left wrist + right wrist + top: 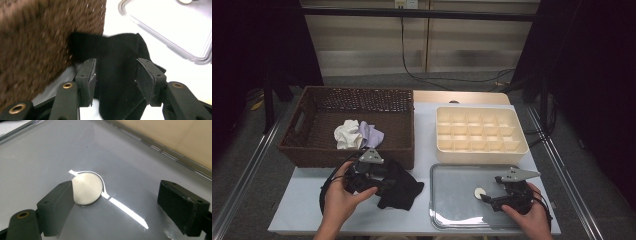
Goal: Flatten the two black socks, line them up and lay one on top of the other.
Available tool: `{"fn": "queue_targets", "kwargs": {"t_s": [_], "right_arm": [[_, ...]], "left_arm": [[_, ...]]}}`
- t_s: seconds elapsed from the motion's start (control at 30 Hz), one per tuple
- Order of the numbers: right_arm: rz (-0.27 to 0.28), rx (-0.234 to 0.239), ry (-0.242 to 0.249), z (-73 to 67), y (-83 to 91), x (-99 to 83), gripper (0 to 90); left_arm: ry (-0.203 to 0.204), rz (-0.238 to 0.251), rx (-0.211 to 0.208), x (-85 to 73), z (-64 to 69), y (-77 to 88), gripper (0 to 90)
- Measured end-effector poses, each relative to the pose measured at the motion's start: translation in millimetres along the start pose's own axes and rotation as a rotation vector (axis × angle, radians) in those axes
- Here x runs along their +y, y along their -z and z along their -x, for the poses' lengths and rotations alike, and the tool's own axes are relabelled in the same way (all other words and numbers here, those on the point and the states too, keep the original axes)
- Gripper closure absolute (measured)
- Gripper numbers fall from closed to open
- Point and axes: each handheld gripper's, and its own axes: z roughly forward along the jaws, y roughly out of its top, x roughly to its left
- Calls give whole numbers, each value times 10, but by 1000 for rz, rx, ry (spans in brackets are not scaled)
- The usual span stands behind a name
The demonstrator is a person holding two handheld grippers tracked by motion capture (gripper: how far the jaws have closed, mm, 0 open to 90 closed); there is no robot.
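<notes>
A black cloth (404, 192) (117, 50) lies crumpled on the table in front of the wicker basket (357, 94) (37, 37). My left gripper (384, 186) (116, 77) sits over it, jaws apart, with the cloth between them and not squeezed. My right gripper (486, 199) (120, 200) hovers low over the metal tray (452, 215) (50, 150), jaws spread wide. A small white round disc (480, 192) (87, 187) rests on the tray right beside the right gripper's left jaw; touching or not I cannot tell.
The basket holds a white cloth (347, 134) and a pale lavender cloth (373, 134). A cream divided organiser box (482, 112) stands behind the tray. The tray's corner (160, 27) lies just right of the black cloth.
</notes>
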Motion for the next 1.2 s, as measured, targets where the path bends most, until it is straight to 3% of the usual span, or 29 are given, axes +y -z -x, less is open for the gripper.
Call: {"fn": "queue_targets", "kwargs": {"t_s": [0.1,0.2,0.27,0.33,0.37,0.43,0.47,0.53,0.57,0.67,0.8,0.87,0.97,1.03,1.1,1.2], "right_arm": [[-1,-1,1,-1,0,0,133],[0,1,-1,1,0,-1,134],[0,0,1,1,0,-1,133],[-1,-1,3,-2,-1,-1,131],[0,-2,4,-3,-2,-2,131],[-2,-1,4,-4,-1,-2,131],[-2,-1,3,-5,-1,-2,131],[-2,-1,4,-6,-1,-2,130],[-2,-2,4,-5,-1,-2,130],[-3,-3,6,-7,-1,-2,131],[2,8,4,-31,7,4,160],[18,59,-10,-77,14,39,190],[46,103,16,-205,8,145,255],[75,160,22,-311,-23,228,307],[81,216,39,-436,-88,316,339],[76,262,87,-630,-220,444,402]], "left_arm": [[-36,-3,-39,120,67,-105,504],[-101,-44,-67,241,119,-243,503],[-116,-56,-85,306,152,-343,502],[-110,-50,-82,348,182,-455,499],[-137,-78,-80,367,172,-496,493],[-126,-96,-64,365,167,-596,493],[-153,-135,-50,361,143,-627,500],[-139,-166,-42,329,116,-685,540],[-127,-177,-57,313,97,-697,571],[-70,-212,-89,275,55,-671,749],[-23,-205,-58,264,29,-570,809],[5,-173,-69,257,8,-515,811],[9,-158,-58,249,-6,-471,810],[8,-152,-55,247,-8,-463,810],[7,-155,-56,249,-9,-464,810],[17,-150,-48,257,6,-469,810]]}}
